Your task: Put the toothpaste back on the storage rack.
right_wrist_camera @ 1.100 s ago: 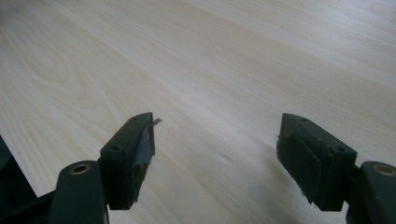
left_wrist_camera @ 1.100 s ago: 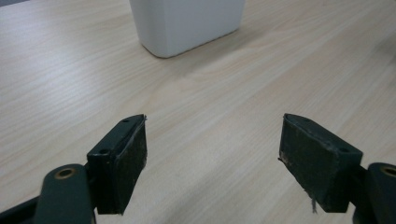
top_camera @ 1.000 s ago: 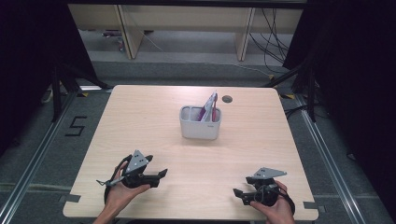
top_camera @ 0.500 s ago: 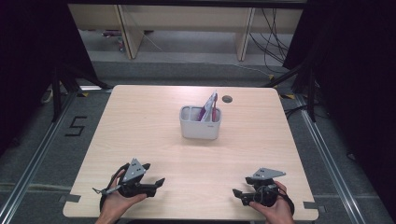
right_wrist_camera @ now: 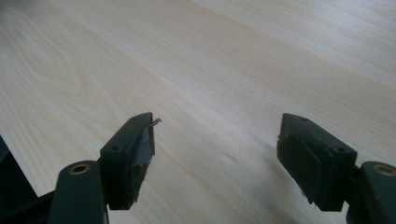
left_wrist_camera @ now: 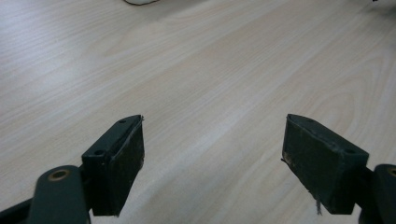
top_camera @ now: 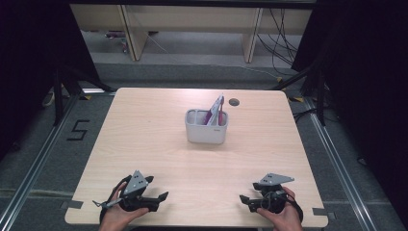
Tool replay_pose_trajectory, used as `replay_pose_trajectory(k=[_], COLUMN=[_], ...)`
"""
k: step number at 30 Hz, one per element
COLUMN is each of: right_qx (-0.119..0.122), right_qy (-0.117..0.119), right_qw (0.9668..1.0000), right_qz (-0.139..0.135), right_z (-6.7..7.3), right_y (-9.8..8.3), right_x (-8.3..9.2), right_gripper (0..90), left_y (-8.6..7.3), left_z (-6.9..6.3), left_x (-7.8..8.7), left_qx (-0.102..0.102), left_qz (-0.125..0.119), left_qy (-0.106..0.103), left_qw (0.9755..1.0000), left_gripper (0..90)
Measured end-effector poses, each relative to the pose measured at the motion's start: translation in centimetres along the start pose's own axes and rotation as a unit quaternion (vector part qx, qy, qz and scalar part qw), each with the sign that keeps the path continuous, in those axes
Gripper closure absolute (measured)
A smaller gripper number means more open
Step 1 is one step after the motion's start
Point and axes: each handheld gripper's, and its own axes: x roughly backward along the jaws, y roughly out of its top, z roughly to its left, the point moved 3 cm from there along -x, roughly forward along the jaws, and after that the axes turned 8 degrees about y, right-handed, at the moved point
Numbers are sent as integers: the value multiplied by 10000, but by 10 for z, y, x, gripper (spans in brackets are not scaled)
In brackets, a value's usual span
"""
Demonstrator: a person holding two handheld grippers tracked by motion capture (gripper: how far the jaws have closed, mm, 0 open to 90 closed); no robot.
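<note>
Apparently both the left gripper [top_camera: 161,197] and right gripper [top_camera: 243,199] rest spread, empty.

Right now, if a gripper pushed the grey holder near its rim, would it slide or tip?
The holder looks wide and squat, so it would probably slide. The tall pink items lean over one side, so a high push might tip it that way.

We see the desk [top_camera: 159,144] in pale, matt wood grain, smooth throughout. The container [top_camera: 206,133] looks like matt grey plastic. Each hand-held gripper, left [left_wrist_camera: 212,154] and right [right_wrist_camera: 215,154], wears dull black pads, frayed at the edges.
</note>
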Motion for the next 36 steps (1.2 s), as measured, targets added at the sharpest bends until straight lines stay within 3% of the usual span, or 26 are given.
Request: replay_pose_trajectory(k=[2,3,5,8,11,13,14,16,17,19,20,23,24,28,29,36], right_qx=[10,105,177,122,113,126,197,214,215,208,215,183,152,157,157,146], right_qy=[-5,0,10,21,6,14,-5,-7,-12,-17,-55,-16,10,19,10,28], right_qw=[10000,9999,9998,9999,9999,9999,9998,9998,9998,9998,9998,9998,9999,9999,9999,9999], right_qz=[1,-8,-28,-18,-16,-17,-27,-25,-27,-27,-29,-15,-4,-10,-9,-6], right_z=[0,-1,-2,-1,-1,-1,-2,-3,-3,-3,-3,-2,-2,-2,-2,-2], right_y=[0,0,0,0,0,0,0,0,0,0,0,0,0,0,0,0], right_x=[0,0,-1,-1,-1,-1,-1,-1,-1,-1,0,-1,-1,-1,-1,-1], right_gripper=[286,286,286,286,286,286,286,286,286,286,286,286,286,286,286,286], left_y=[-1,-2,-3,-6,-8,-9,-9,-10,-10,-12,-13,-15,-15,-15,-16,-16], left_z=[-1,-4,-5,-10,-14,-19,-19,-25,-24,-27,-25,-28,-27,-29,-27,-26], left_x=[2,2,3,7,9,10,11,12,13,12,13,12,12,10,11,9], left_qx=[-67,32,-54,-413,-625,-581,-675,-564,-663,-571,-719,-606,-683,-616,-792,-706], left_qz=[54,-13,2,168,274,171,206,146,216,198,304,279,325,314,459,418], left_qy=[16,2,45,177,234,234,224,196,232,221,269,282,315,288,313,314], left_qw=[10000,10000,10000,9988,9974,9979,9973,9981,9973,9979,9966,9974,9966,9972,9953,9961], left_gripper=[202,201,201,201,201,202,203,204,206,207,208,210,210,211,211,211])
